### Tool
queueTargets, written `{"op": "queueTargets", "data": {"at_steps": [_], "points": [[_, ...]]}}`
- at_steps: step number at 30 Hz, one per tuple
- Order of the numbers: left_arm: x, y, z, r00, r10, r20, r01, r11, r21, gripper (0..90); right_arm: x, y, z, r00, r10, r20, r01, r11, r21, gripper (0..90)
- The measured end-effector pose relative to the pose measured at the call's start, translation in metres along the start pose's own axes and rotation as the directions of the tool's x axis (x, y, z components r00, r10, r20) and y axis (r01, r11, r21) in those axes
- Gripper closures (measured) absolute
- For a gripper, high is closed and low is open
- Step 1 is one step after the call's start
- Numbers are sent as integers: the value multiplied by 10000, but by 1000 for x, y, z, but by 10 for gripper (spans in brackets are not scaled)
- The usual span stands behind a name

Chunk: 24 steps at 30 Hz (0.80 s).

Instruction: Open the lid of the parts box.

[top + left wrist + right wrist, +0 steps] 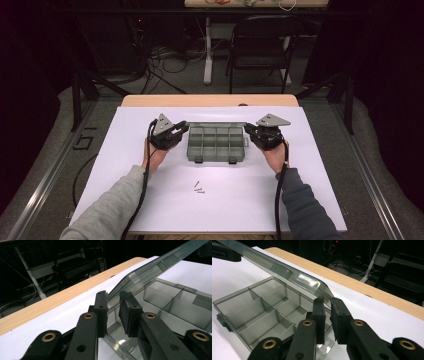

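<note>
The clear grey plastic box (215,143) with little sections sits mid-table. Both the left gripper (113,305) and right gripper (327,307) pinch its see-through lid (287,271), half up. I think next they swing it fully open.

Light grey sleeve (107,205), dark grey sleeve (307,207), black jaws, brass-ringed pivots

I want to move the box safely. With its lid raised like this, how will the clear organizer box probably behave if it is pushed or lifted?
The organizer box looks like thin clear plastic with empty compartments, so probably light and likely to slide on the smooth white table cover. Its lid, pinched at both ends by the left gripper and right gripper, may flex or twist.
</note>
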<state>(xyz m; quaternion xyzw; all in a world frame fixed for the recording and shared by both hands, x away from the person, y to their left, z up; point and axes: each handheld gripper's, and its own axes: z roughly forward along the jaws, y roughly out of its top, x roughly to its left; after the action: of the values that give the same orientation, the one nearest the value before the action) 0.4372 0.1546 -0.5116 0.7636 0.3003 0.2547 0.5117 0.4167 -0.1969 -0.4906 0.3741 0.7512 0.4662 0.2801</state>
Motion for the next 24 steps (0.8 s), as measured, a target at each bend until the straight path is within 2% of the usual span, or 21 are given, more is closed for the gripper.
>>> {"op": "queueTargets", "data": {"at_steps": [1, 4, 9, 11, 18, 24], "points": [[0, 0, 1, 9999, -76, -80, 75, 9998, -157, 769, 0, 1, 0, 10000, 38, -7, -37, 10000, 36, 822], [3, 2, 3, 9998, -186, -73, 185, 9996, -213, 777, -2, 3, 3, 10000, 76, 10, -76, 9999, 86, 824], [5, 6, 5, 9999, -131, -97, 130, 9998, -165, 783, -3, 4, 6, 9999, 86, 119, -89, 9998, 193, 827], [6, 7, 5, 9997, -234, -56, 233, 9996, -129, 784, -5, 5, 9, 9997, 225, 133, -229, 9993, 300, 828], [9, 13, 9, 9998, -106, -151, 106, 9999, 10, 790, -8, 9, 14, 9989, 395, 247, -400, 9990, 204, 832], [12, 15, 11, 9997, -224, -115, 223, 9997, -74, 791, -12, 10, 20, 9985, 454, 304, -460, 9988, 179, 832]]}}
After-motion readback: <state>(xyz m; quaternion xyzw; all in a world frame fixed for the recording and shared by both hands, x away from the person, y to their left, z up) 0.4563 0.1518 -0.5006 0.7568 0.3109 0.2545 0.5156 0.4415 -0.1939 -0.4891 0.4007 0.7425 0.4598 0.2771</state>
